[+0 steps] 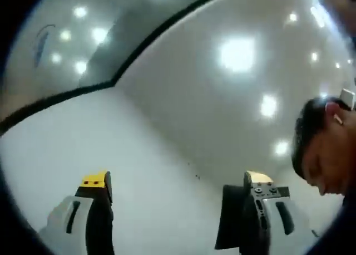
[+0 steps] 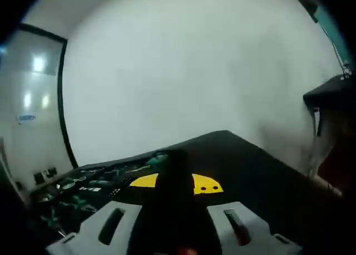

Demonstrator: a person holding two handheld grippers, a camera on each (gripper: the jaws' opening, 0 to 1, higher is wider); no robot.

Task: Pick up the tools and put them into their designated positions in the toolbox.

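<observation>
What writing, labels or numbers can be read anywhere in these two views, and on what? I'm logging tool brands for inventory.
None can be read.
Blue mark on the wall, right gripper view: too small and blurred to read.
Pale markings on the tools in the toolbox: too blurred to read.
Blue scrawl on the glossy panel, left gripper view: blurred, not legible as text.

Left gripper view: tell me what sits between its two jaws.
Nothing. In the left gripper view the left gripper has its jaws wide apart, and the gap between them holds only pale wall behind; no tool lies there.
</observation>
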